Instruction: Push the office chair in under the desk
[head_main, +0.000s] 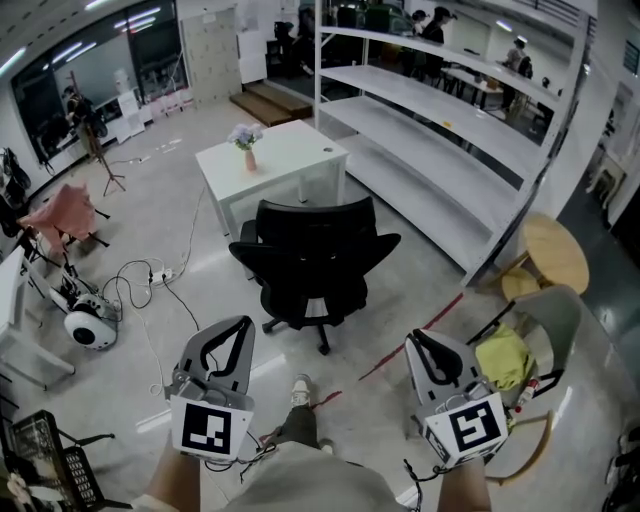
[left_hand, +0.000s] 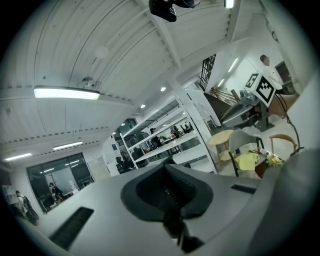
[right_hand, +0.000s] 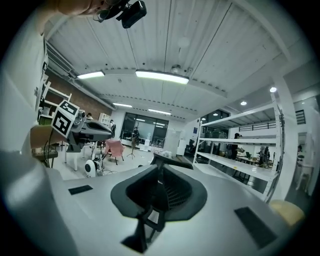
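Holds left gripper (head_main: 240, 326) and right gripper (head_main: 420, 342) low in head view, side by side, pointing toward black office chair (head_main: 315, 260), both well apart from it. Finds that chair on the floor (head_main: 180, 230) just before the white desk (head_main: 290, 160), backrest toward the grippers, seat not yet under the top. Shows, in left gripper view, left gripper (left_hand: 168, 165) jaws pressed together on nothing. Shows, in right gripper view, right gripper (right_hand: 160, 161) jaws parted by a thin slit, nothing between them.

No words or numbers can be read. The only signs are black-and-white square markers (head_main: 211, 428), one on the cube of the left gripper (head_main: 236, 332) and one on that of the right gripper (head_main: 421, 343).
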